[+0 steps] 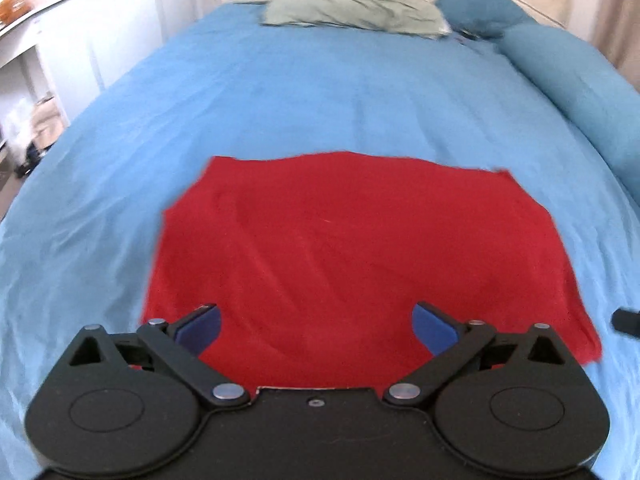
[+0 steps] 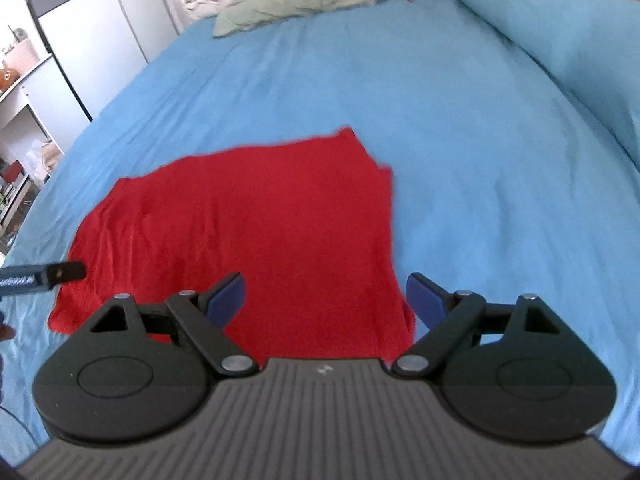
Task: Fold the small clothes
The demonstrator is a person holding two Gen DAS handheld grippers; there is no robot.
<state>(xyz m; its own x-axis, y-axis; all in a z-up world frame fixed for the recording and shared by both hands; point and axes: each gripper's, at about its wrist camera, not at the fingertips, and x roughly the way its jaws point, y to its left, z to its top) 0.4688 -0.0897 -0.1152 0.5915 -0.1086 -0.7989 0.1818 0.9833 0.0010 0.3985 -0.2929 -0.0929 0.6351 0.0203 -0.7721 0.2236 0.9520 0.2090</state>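
Observation:
A red garment [image 1: 352, 240] lies folded flat on the blue bed cover [image 1: 320, 92], roughly rectangular with a few soft creases. My left gripper [image 1: 316, 316] hovers over its near edge, jaws spread wide, nothing between the blue pads [image 1: 200, 326]. In the right wrist view the same red garment [image 2: 256, 220] spreads to the left, and my right gripper [image 2: 325, 284] stands open above its near right corner, holding nothing. A black tip of the left gripper [image 2: 60, 272] pokes in at the left edge of that view.
A pale green pillow [image 1: 352, 12] and a patterned one lie at the head of the bed. A long blue bolster [image 1: 572, 80] runs along the right side. White shelves [image 2: 20, 100] with clutter stand beyond the bed's left edge.

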